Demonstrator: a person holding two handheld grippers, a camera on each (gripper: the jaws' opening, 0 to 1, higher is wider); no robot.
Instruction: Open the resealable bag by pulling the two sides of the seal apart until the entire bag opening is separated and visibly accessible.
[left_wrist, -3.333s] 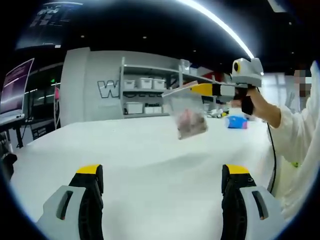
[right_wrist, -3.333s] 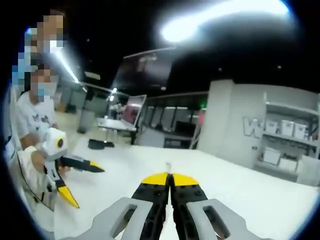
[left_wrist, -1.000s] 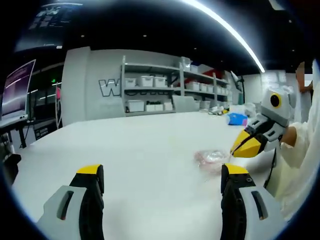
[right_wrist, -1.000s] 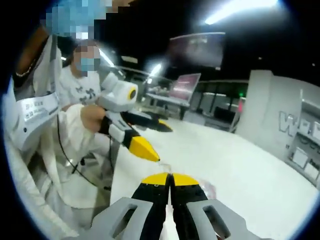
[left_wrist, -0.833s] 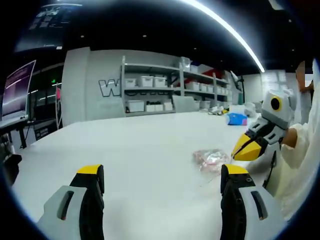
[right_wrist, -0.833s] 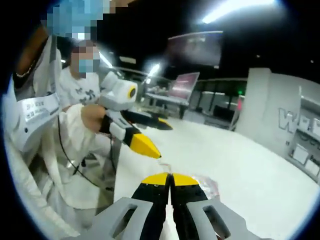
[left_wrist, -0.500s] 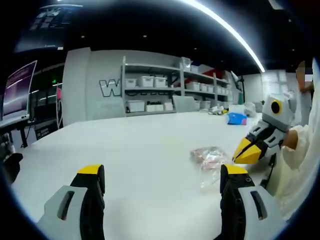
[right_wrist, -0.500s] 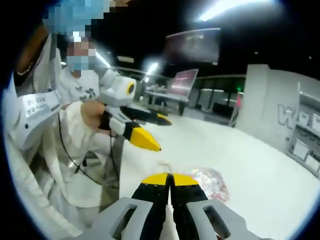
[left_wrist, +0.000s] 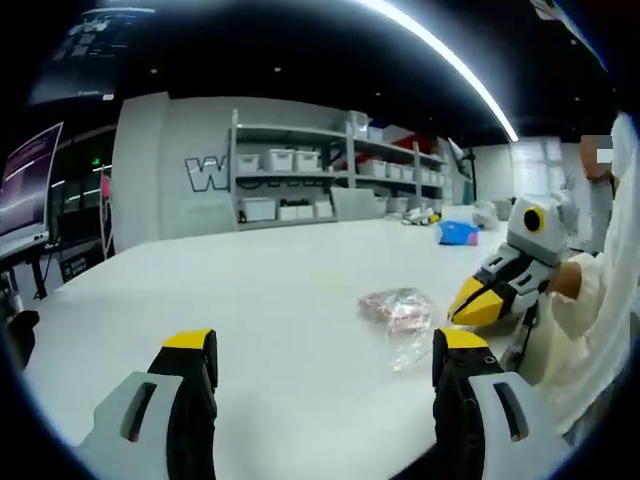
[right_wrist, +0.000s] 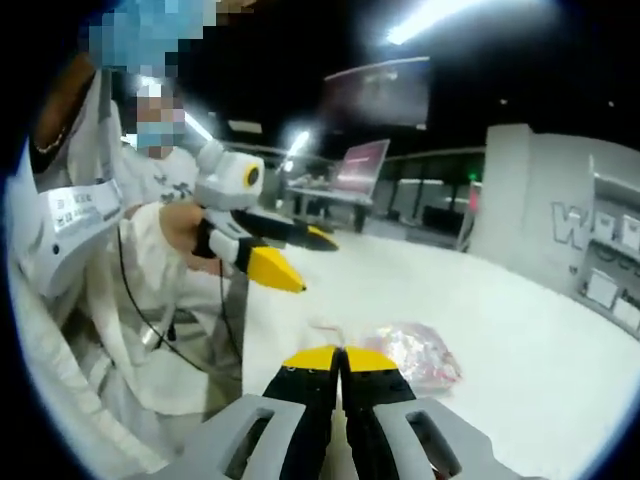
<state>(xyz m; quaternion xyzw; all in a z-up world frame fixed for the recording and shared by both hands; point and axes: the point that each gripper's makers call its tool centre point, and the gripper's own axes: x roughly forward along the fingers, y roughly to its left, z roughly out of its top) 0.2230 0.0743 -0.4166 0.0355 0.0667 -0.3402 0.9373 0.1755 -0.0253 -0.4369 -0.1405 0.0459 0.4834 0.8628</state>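
in the left gripper view we see our left tongs (left_wrist: 320, 365) spread wide above the white table (left_wrist: 250, 290), nothing between the tips. the resealable bag (left_wrist: 398, 310), clear with pinkish contents, lies flat on the table ahead and to the right, its seal end toward the near edge as far as we can tell. the right tongs (left_wrist: 468, 302) come in from the right, yellow tips pressed together and just beside the bag; we cannot tell whether they touch it.

in the right gripper view the right tongs (right_wrist: 340, 362) are pressed together with nothing visible between them, and the bag (right_wrist: 418, 355) lies on the table (right_wrist: 520, 320) just past the tips, slightly right. the left tongs (right_wrist: 290, 255) hang spread apart above the table, held in a hand (right_wrist: 185, 232) with a white sleeve.

behind the table stand shelves (left_wrist: 320, 180) with white bins, a blue object (left_wrist: 457, 232) at the far right of the table, and monitors (right_wrist: 363, 165) on desks further off. nothing lies between either pair of tongs and the bag.
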